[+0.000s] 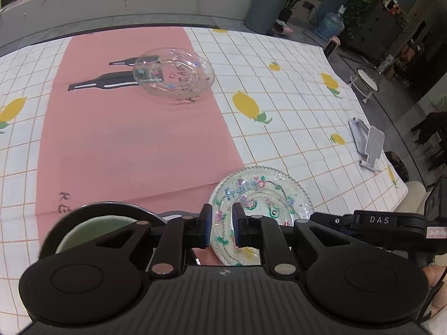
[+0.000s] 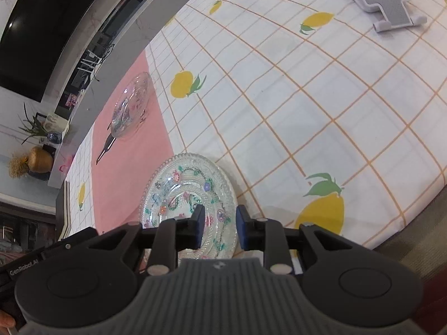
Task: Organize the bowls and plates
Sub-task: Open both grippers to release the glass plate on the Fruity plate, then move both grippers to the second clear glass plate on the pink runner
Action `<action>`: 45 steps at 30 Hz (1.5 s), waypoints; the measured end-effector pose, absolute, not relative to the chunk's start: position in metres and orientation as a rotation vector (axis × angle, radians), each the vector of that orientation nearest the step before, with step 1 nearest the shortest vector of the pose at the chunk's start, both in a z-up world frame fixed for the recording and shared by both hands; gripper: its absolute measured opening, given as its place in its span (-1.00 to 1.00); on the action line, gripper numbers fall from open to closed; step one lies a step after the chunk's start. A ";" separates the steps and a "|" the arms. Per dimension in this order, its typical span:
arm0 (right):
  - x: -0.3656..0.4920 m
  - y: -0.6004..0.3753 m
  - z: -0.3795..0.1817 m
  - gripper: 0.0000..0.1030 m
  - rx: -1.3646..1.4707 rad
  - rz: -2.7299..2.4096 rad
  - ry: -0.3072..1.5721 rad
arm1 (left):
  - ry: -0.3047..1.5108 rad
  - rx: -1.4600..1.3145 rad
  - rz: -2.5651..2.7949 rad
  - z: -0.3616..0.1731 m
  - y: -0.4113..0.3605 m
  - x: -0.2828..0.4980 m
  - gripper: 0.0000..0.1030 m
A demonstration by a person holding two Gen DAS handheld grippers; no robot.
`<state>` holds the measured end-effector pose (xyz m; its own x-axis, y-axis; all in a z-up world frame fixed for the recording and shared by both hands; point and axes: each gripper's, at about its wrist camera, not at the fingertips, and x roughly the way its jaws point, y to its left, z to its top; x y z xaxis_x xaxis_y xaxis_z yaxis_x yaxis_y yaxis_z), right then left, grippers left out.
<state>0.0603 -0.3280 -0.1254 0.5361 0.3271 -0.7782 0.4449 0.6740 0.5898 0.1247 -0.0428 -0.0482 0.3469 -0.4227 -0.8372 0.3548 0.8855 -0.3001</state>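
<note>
Since both claws hang over the near edge of the table with nothing between their pads, the grouping of the dishes looks unfinished. The left gripper (image 1: pixel 222 223) shows only a narrow slit between its jaws, and the right gripper (image 2: pixel 219 223) stands a little wider; through each gap one sees the painted glass plate (image 1: pixel 262 203), which lies flat on the lemon-print tablecloth (image 1: pixel 293 111), touching the edge of the pink mat (image 1: pixel 125 139). Neither claw presses on it. A second glass dish (image 1: pixel 173 75) sits well apart at the far end of that mat, covering part of a printed bottle design, so the mat probably serves as the gathering place and the near plate is likely to join the far dish there. Just beside the left claw and partly hidden under it is a dark bowl (image 1: pixel 95 231) with a pale green inside, probably waiting its turn. A white folding stand (image 1: pixel 371 145) lies off to the right, clear of the work. As for writing, the right tool's body reads "DAS" in the left view, and a black body at the lower left of the right view, presumably the left tool, reads "GenRobot.AI". Blue glitter lettering curves round the near plate but is too smeared to read, and the mat's near corner carries dark letters, a K among them, partly covered.
</note>
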 end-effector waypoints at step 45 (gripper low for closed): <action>0.123 -0.303 0.107 0.64 0.527 -0.082 0.689 | 0.670 0.033 -0.143 0.099 -0.066 0.118 0.67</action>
<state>0.1233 -0.3027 0.1075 0.7739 0.0986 -0.6256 0.2420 0.8668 0.4360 0.1184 -0.0663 0.0993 0.7747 -0.1212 -0.6206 0.1422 0.9897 -0.0157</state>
